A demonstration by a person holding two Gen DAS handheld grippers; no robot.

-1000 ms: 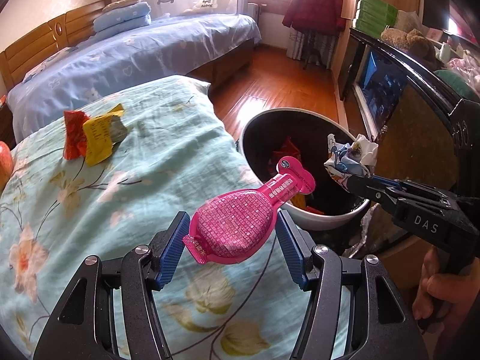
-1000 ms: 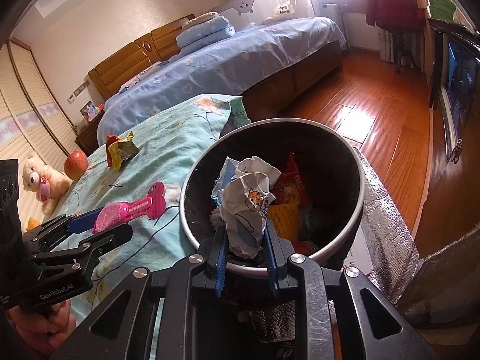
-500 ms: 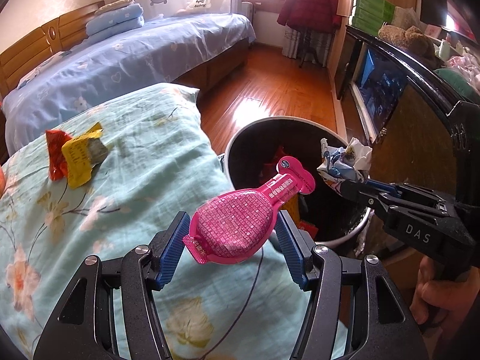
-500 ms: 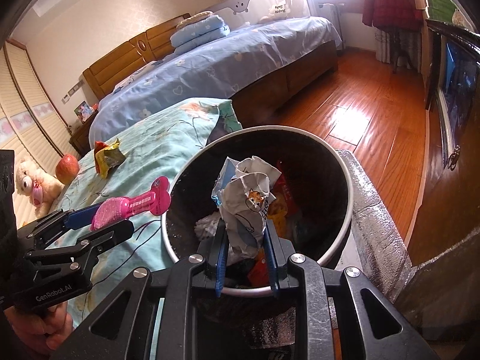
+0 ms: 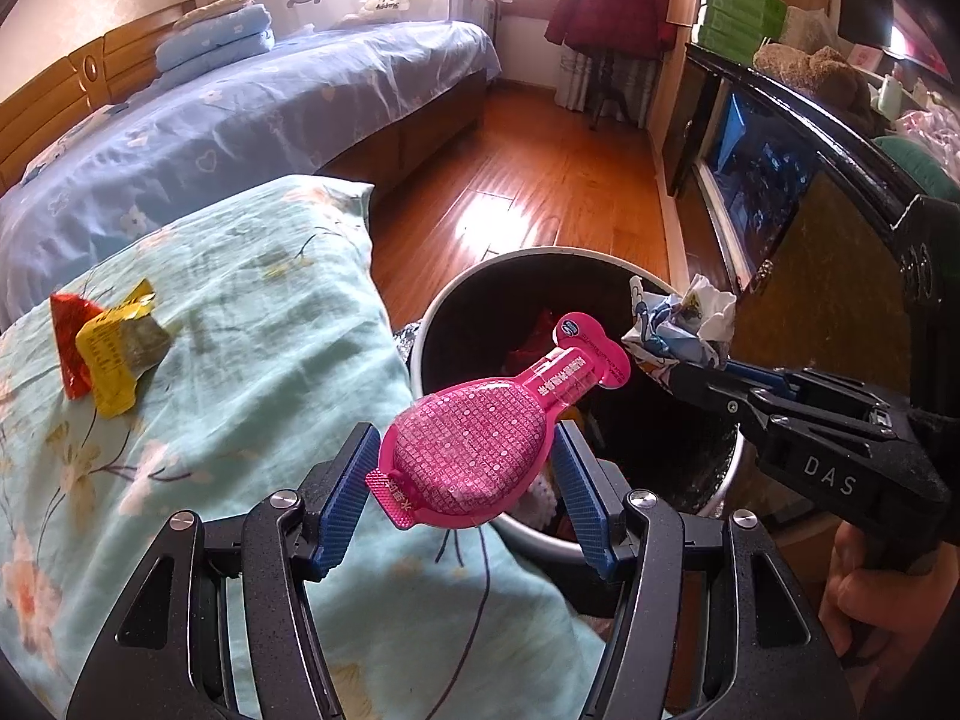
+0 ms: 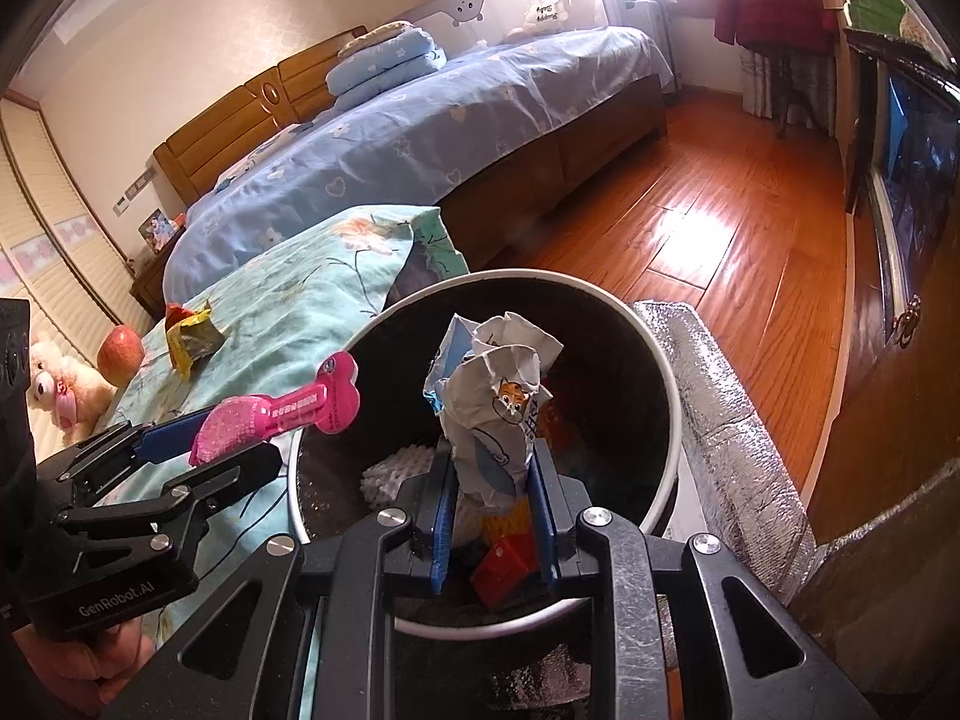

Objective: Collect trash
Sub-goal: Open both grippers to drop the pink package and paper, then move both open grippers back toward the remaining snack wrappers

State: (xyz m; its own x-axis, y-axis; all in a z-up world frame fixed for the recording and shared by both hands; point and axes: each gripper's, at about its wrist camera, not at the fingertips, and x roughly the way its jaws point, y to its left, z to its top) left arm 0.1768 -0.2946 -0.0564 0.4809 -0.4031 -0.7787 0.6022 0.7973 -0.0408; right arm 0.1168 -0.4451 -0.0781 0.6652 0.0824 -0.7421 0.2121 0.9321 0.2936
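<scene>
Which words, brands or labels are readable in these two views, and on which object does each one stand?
"DAS": side of the right gripper.
"GenRobot.AI": side of the left gripper.
Pink pouch held in the left jaws: white print, too small to read.
Crumpled wrapper in the right jaws: cartoon tiger, lettering unreadable.
Yellow wrapper on the quilt: print too blurred.
Bed guard rail: mirrored words, not legible.

My left claw [image 5: 465,489] has blue pads on black arms and grips a glossy pink sachet [image 5: 474,450] with a fine dotted grid. My right claw [image 6: 493,495] holds crumpled white and blue paper [image 6: 501,405] printed with an orange cartoon tiger. Below is the white-rimmed black bin [image 6: 669,414]; at left, a pale teal flowered quilt [image 5: 240,312] carries red and yellow wrappers [image 5: 105,354].
</scene>
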